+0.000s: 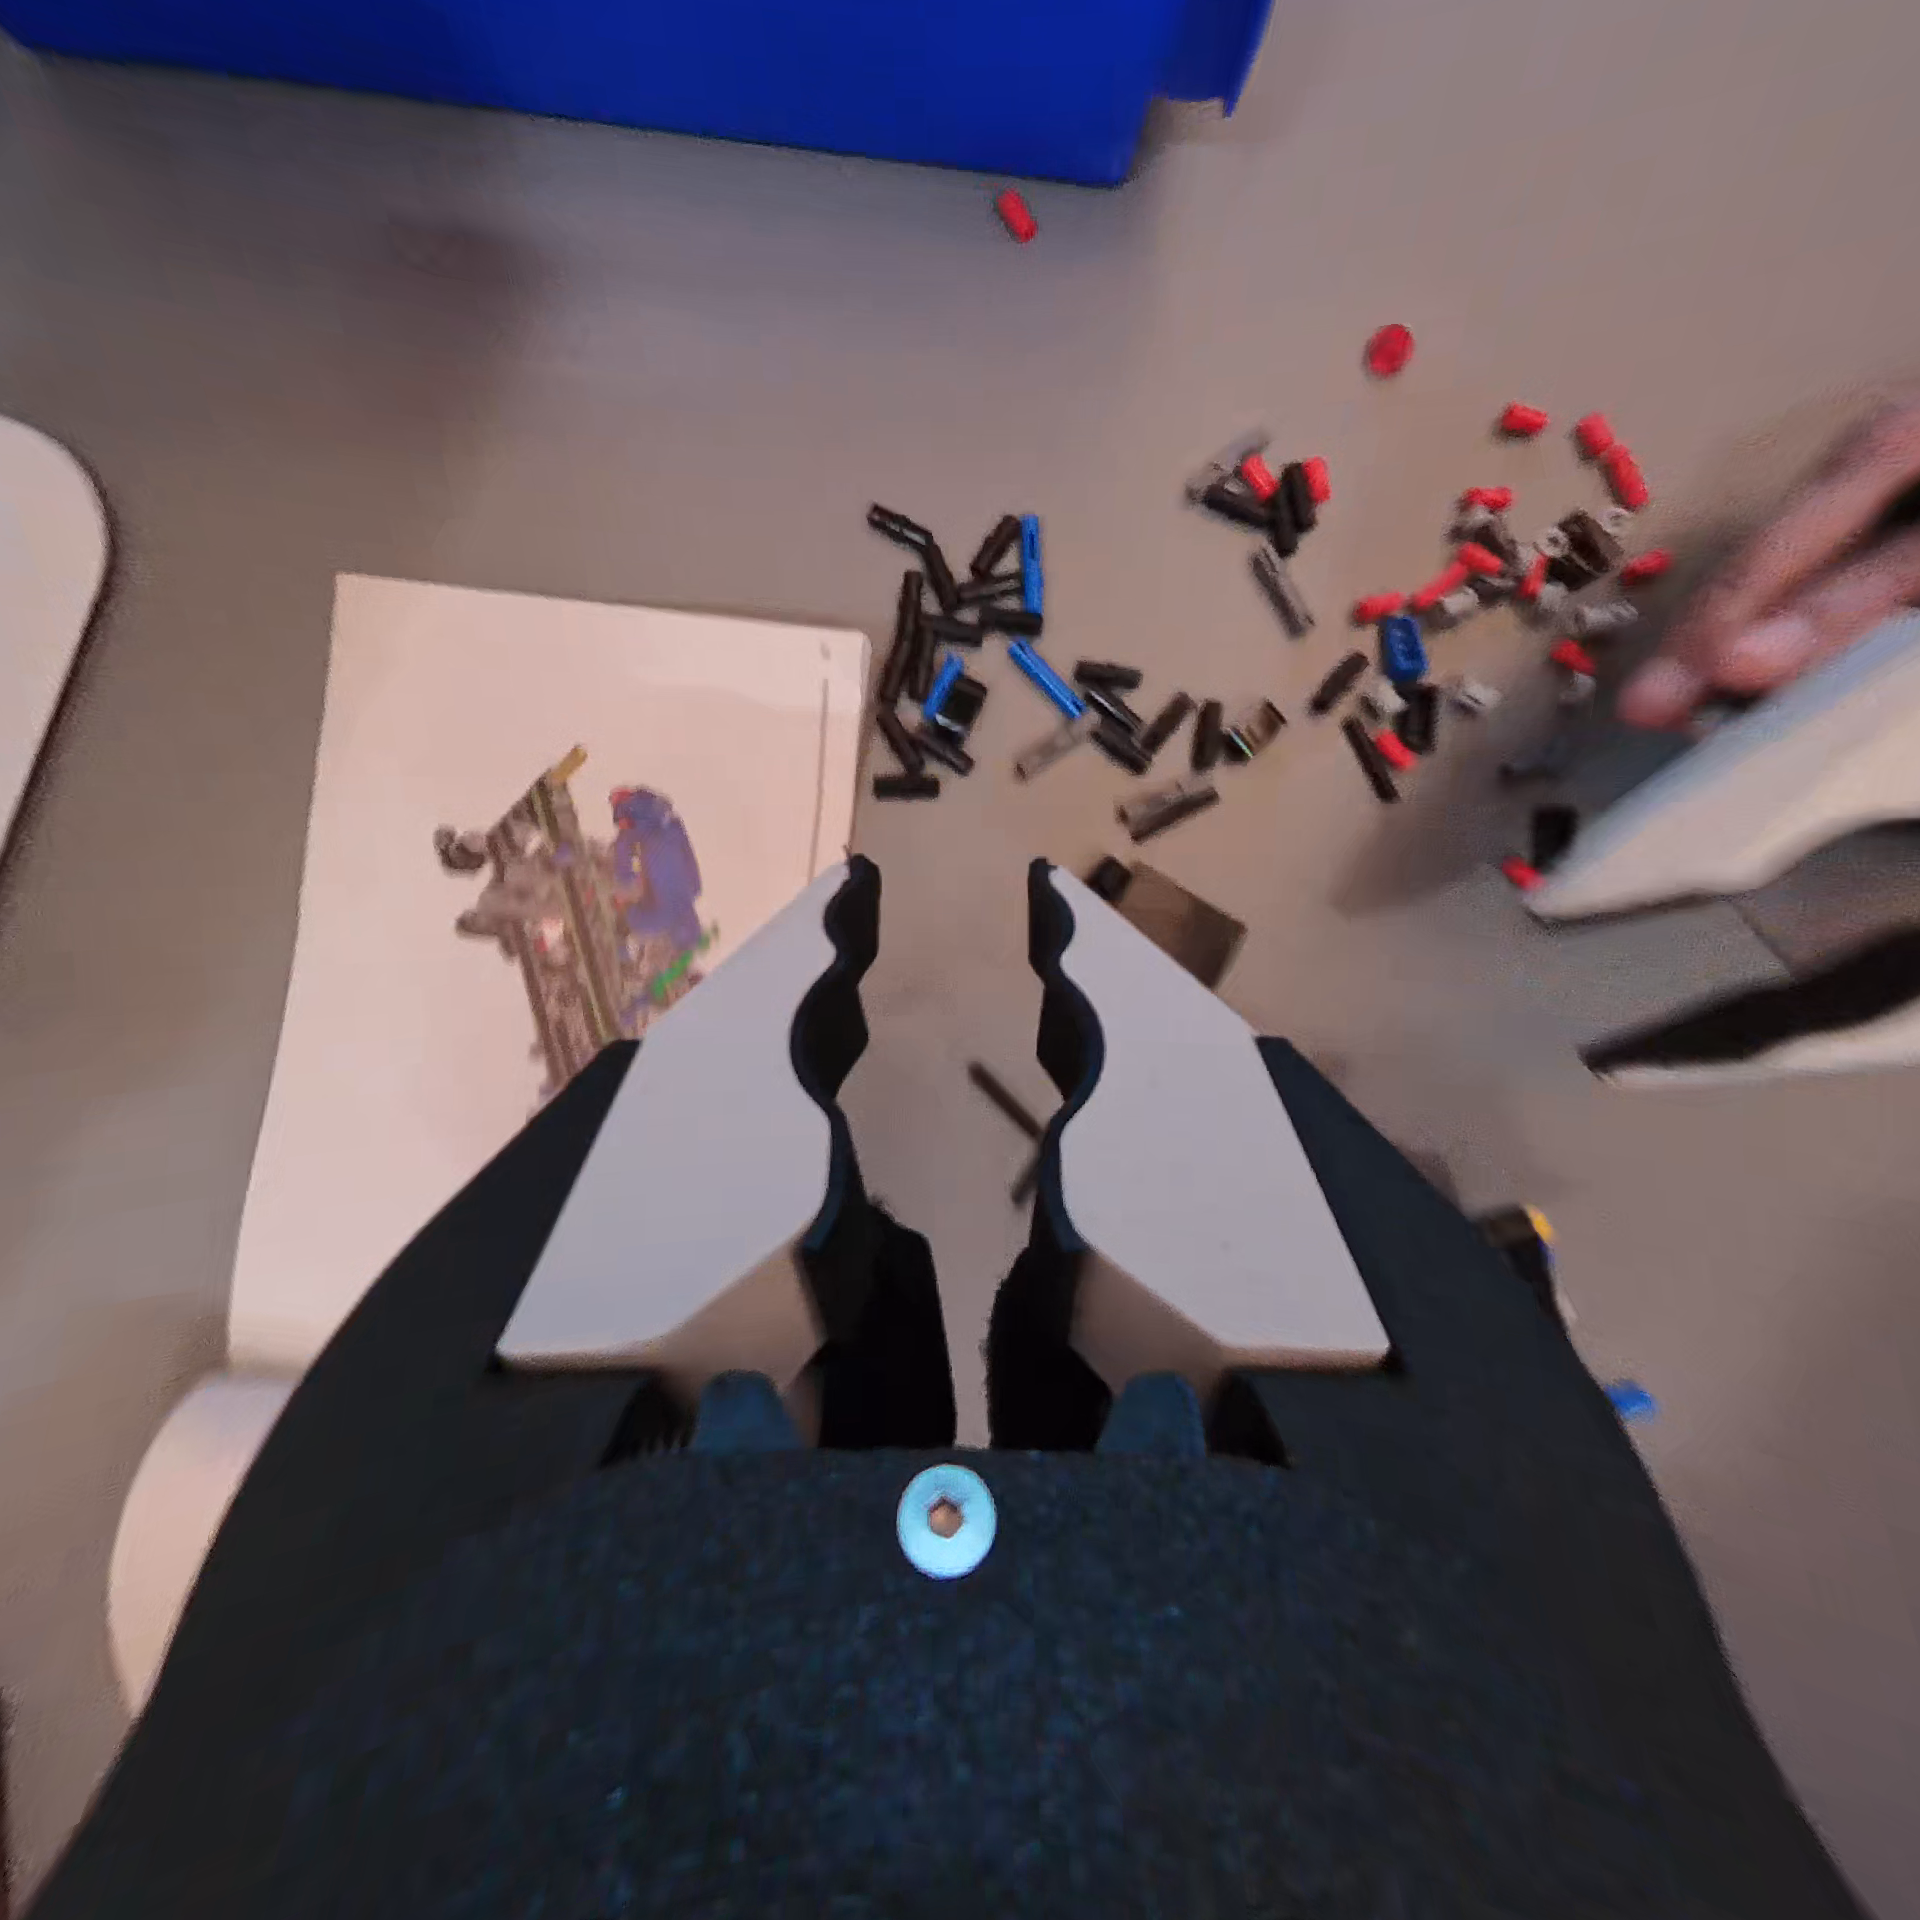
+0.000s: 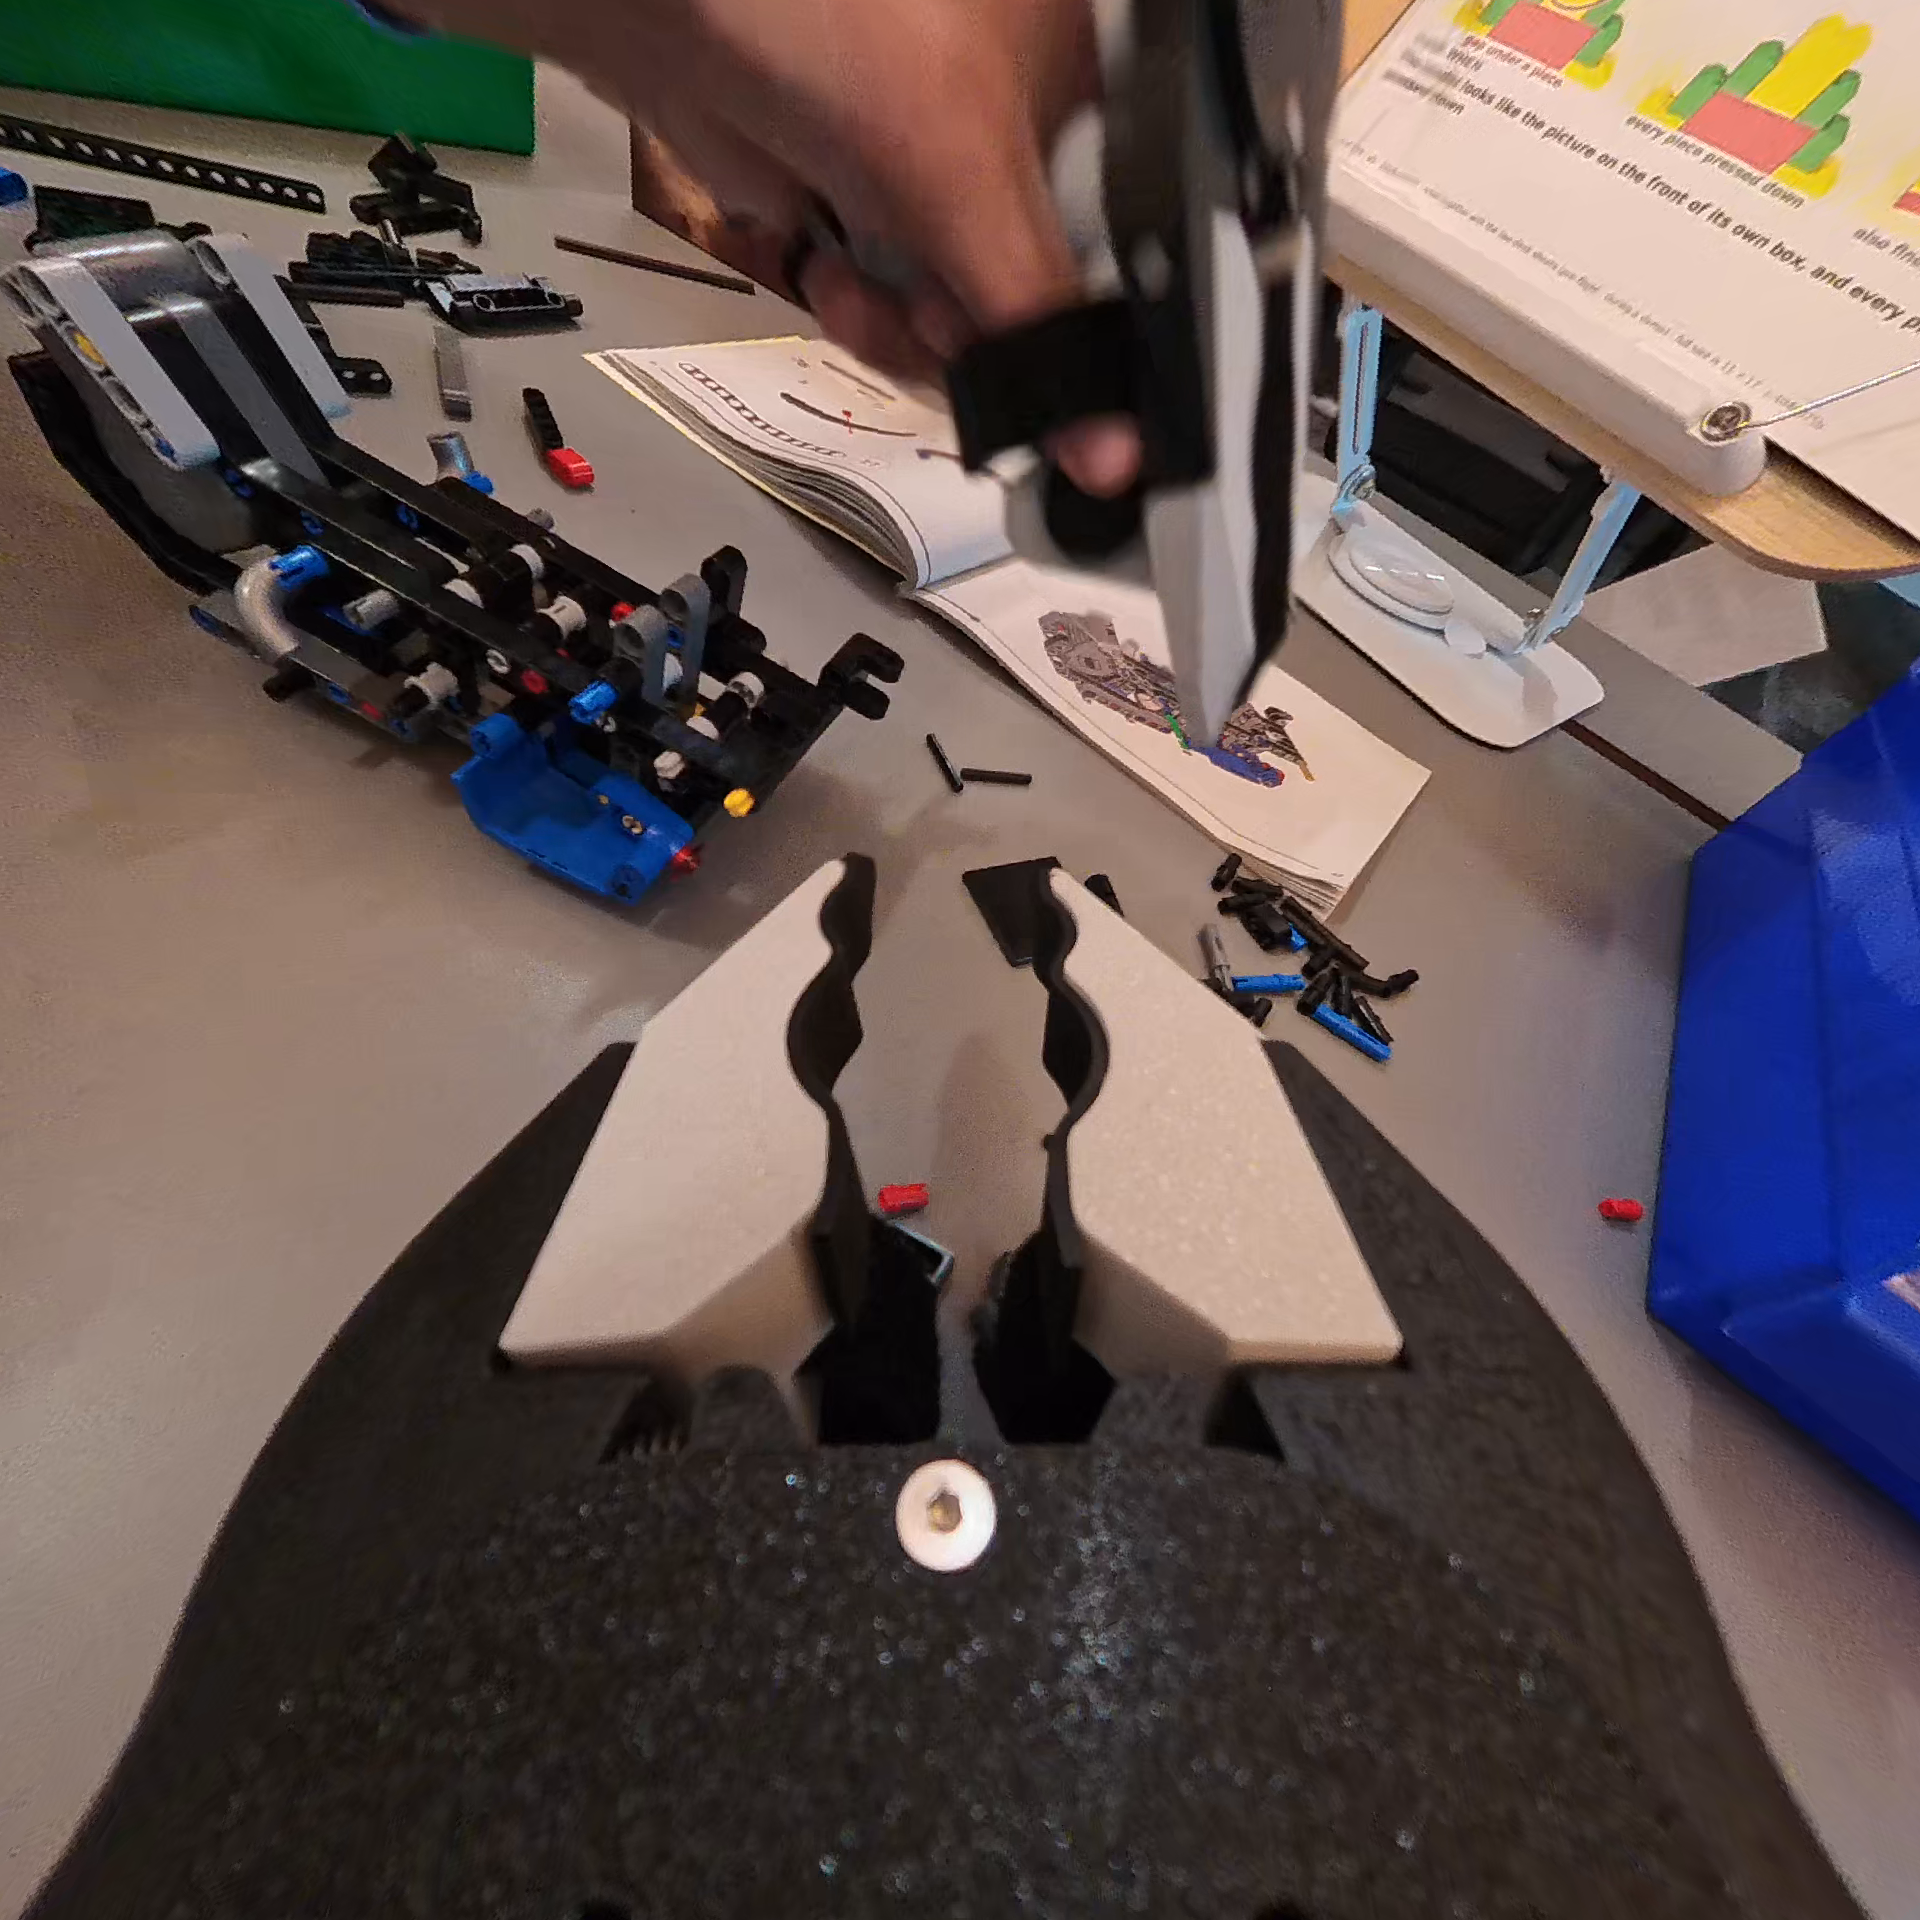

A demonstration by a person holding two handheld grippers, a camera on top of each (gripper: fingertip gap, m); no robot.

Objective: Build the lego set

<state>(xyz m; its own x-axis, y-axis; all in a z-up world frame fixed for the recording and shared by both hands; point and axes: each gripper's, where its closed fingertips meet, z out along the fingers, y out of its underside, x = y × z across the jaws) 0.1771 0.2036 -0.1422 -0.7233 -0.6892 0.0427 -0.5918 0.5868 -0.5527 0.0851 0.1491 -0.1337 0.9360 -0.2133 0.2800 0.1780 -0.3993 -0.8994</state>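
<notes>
Both jaws stand spread with nothing between them: the left gripper (image 1: 954,868) hangs over the grey table (image 1: 520,416) beside the booklet (image 1: 582,748), the right gripper (image 2: 954,868) low above a red pin (image 2: 902,1197). Loose black, blue and red pins (image 1: 1195,644) lie scattered ahead of the left gripper, near a blue bin (image 1: 727,73). Left of the right gripper, the half-built model (image 2: 468,623) rests on the table, well apart from both grippers.

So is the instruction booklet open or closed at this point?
Open. In the right wrist view the instruction booklet lies flat on the table, pages spread, and the left gripper points down at its near page.
</notes>
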